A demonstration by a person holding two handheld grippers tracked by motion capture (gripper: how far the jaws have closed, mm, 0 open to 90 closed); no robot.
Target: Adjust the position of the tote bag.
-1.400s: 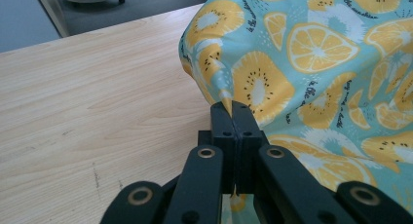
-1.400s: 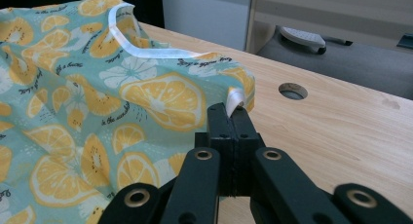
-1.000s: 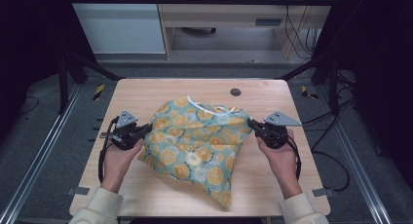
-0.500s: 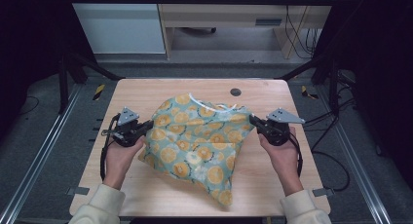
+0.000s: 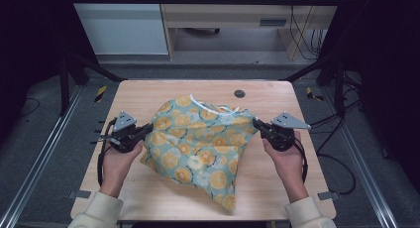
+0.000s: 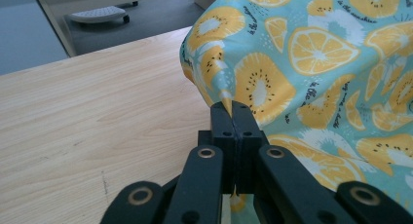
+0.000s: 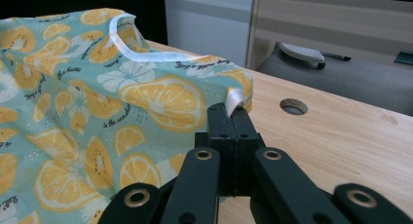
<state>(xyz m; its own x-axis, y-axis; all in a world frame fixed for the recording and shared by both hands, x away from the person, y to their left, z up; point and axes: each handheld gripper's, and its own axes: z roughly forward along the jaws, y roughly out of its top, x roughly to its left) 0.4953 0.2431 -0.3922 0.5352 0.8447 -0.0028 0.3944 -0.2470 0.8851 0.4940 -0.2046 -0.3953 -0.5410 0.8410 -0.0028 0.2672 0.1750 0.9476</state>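
The fruit-print cloth [image 5: 198,143] lies crumpled mid-table [image 5: 148,96], its underside folds hidden. The left gripper [image 5: 147,129] and right gripper [image 5: 256,124], held level at opposite edges, are each clamped tight on the fabric.

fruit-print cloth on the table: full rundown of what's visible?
The cloth is thin teal woven-looking fabric printed with orange slices, kiwi halves and small script, with white ribbon trim along its far edge. It is crumpled and rumpled, lying mid-table, one corner trailing toward the near edge. The left gripper pinches its left edge and the right gripper pinches its right edge by the ribbon, both with jaws shut on fabric.
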